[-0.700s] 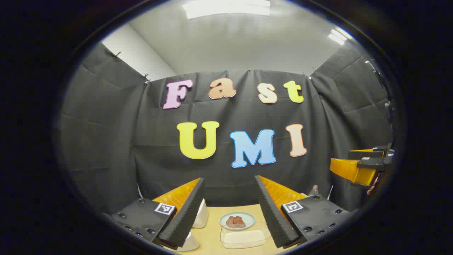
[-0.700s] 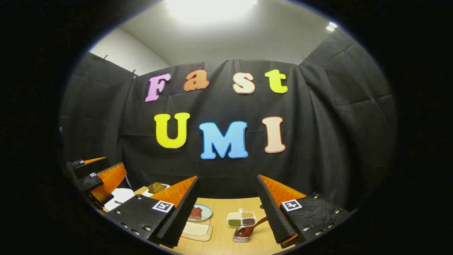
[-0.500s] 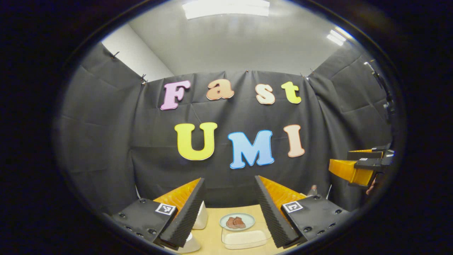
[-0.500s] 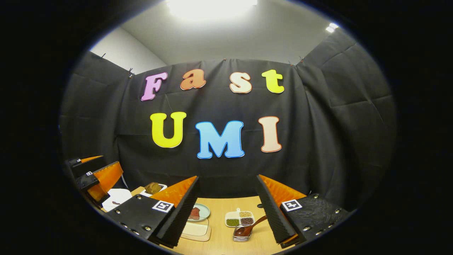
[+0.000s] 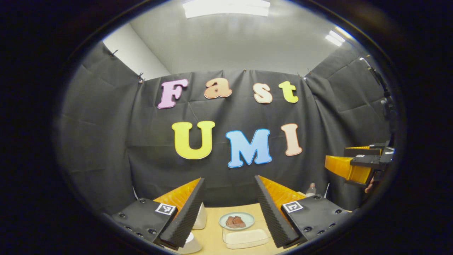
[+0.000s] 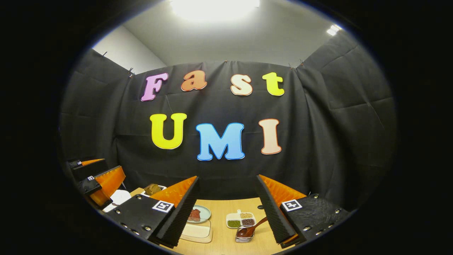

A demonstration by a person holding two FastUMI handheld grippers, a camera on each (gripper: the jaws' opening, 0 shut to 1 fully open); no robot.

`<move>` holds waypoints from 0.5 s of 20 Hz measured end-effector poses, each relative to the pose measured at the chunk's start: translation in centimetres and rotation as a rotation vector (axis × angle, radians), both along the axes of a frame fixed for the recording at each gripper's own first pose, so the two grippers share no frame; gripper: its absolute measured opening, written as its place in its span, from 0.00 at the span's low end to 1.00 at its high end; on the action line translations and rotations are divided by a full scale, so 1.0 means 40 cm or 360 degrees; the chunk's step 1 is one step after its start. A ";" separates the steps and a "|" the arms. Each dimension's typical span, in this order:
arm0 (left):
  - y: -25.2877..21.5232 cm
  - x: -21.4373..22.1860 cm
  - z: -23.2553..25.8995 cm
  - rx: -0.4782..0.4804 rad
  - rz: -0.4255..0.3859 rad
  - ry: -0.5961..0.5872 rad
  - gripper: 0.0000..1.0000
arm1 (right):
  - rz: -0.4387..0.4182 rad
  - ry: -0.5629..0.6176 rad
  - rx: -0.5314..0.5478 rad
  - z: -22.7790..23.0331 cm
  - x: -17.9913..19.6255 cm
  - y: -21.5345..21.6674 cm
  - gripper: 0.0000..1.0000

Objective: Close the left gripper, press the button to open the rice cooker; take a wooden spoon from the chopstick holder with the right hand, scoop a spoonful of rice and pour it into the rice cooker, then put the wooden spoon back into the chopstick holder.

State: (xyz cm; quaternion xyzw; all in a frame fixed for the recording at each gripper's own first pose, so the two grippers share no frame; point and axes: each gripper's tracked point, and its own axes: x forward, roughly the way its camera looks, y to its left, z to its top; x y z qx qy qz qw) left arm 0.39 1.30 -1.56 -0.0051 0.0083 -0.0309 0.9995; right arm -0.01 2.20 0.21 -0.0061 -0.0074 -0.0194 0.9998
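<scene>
Left gripper view: left gripper [image 5: 229, 182] held up above the light wooden table [image 5: 214, 226], jaws wide apart, nothing between them. Between the fingers, down on the table, a pale round plate with brown meat pieces [image 5: 236, 221], and just in front of it a clear rectangular lidded box with white contents [image 5: 246, 238]. White rounded rice cooker [image 5: 200, 216] partly hidden behind the left finger, lid state can't tell. Small bottle [image 5: 310, 189] at the back right of the table. Right gripper [image 5: 348, 166] seen at the far right edge, held level in the air, a bit of hand below it; how far it is open can't tell from here.

Right gripper view: right gripper [image 6: 227, 182] also raised over the table, jaws wide open, holding nothing. Below, a dark brown wooden spoon [image 6: 250, 228] rests bowl-down in a small shiny metal chopstick holder [image 6: 244, 236], handle leaning up to the right. Just behind it a white four-compartment dish of grains and beans [image 6: 240, 219]. Meat plate and clear box sit left of that, beside the left finger. Left gripper at the far left edge, over the white cooker; a white dish with brown food [image 6: 153, 189] near it.
</scene>
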 end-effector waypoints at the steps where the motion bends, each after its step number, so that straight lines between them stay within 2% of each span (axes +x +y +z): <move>1: 0.005 0.004 -0.007 -0.0001 0.0002 0.0008 0.94 | 0.0006 0.0001 0.0000 -0.001 0.001 0.004 0.95; 2: 0.013 0.007 -0.014 0.0002 0.0015 0.0010 0.99 | 0.0009 0.0007 -0.0005 -0.006 0.005 0.004 0.95; 4: 0.028 0.018 -0.027 0.0005 0.0033 0.0029 0.89 | 0.0013 0.0017 -0.0007 -0.014 0.011 0.004 0.95; 7: 0.053 0.029 -0.058 0.0021 0.0055 0.0065 0.89 | 0.0012 0.0007 -0.0001 -0.018 0.020 -0.002 0.95; 8: 0.067 0.037 -0.072 0.0029 0.0063 0.0083 0.93 | 0.0013 0.0014 -0.0001 -0.027 0.023 -0.003 0.95; 10: 0.088 0.052 -0.106 0.0030 0.0066 0.0124 0.84 | 0.0021 0.0045 0.0000 -0.046 0.034 -0.002 0.95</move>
